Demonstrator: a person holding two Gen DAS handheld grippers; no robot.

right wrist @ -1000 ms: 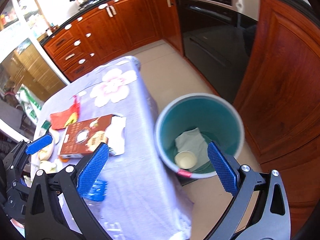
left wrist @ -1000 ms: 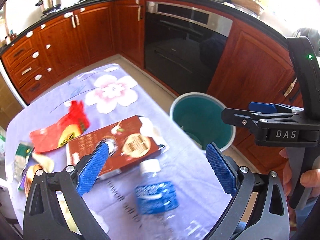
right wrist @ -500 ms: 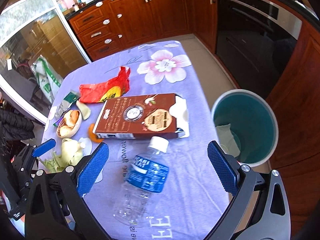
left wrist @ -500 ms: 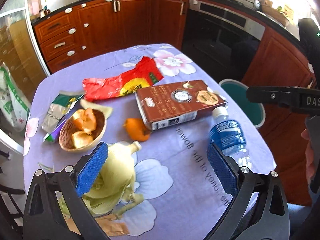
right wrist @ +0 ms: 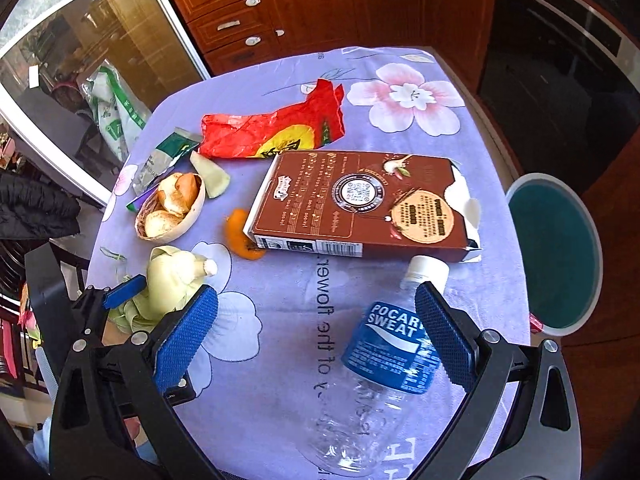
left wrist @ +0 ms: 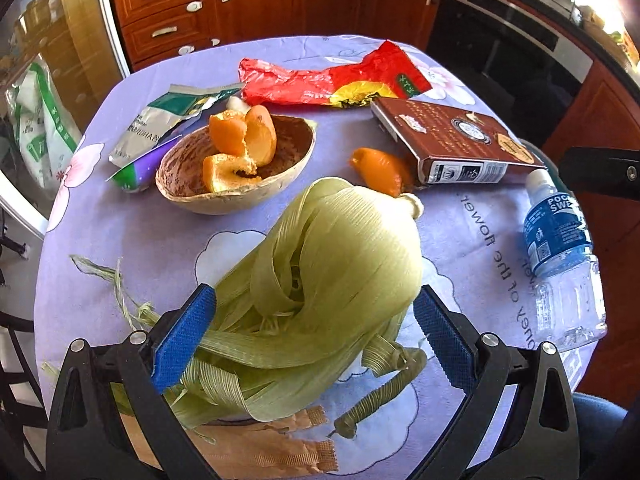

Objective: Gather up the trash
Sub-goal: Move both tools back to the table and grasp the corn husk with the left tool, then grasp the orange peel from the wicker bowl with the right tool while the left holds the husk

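left gripper (left wrist: 314, 334): jaws wide, holding nothing, corn husk (left wrist: 320, 280) lying between its pads on table (left wrist: 132, 236) | right gripper (right wrist: 316, 338): jaws wide, empty, over plastic bottle (right wrist: 384, 364), lying flat on the cloth | bin (right wrist: 556, 254): beyond table's right edge

Bright daylight, sharp focus, glare top right, fisheye-bent edges.

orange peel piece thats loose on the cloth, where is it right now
In the right wrist view the orange peel lies left of centre on the tablecloth, against the brown carton's near-left corner, with the husk shell bowl to its left.
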